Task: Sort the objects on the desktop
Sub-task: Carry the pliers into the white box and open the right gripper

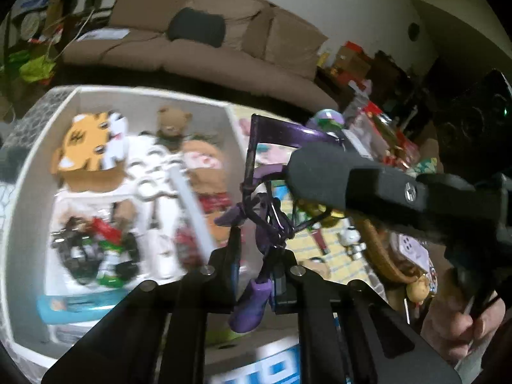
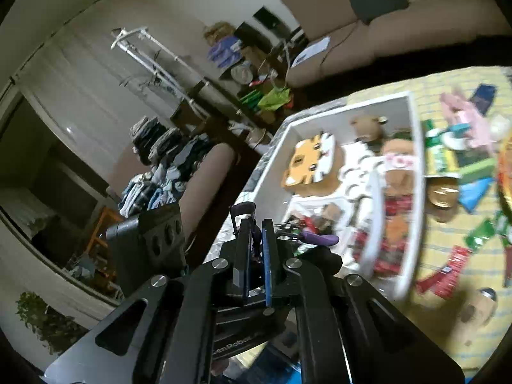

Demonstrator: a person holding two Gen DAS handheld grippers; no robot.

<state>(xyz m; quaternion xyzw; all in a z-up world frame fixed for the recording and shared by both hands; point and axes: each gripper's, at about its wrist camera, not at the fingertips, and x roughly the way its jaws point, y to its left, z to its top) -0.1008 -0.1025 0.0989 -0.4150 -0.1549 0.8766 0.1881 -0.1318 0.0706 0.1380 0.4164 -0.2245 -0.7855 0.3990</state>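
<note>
Behind my cluttered worktop (image 2: pixel 448 275), covered in yellow checked cloth, a brown sofa (image 1: pixel 204 41) lines the wall. Both my tongs are clamped on one spindly purple plastic toy figure (image 1: pixel 256 224), held in the air beside the white rectangular storage box (image 1: pixel 19 224). My left tongs (image 1: pixel 256 272) pinch its leg just above the purple boot; my right tongs (image 2: pixel 256 240) grip its thin upper frame. Inside the box lie an orange tiger-face plush (image 1: pixel 86 147), a small brown teddy bear (image 1: pixel 171 121) and other blurred toys.
</note>
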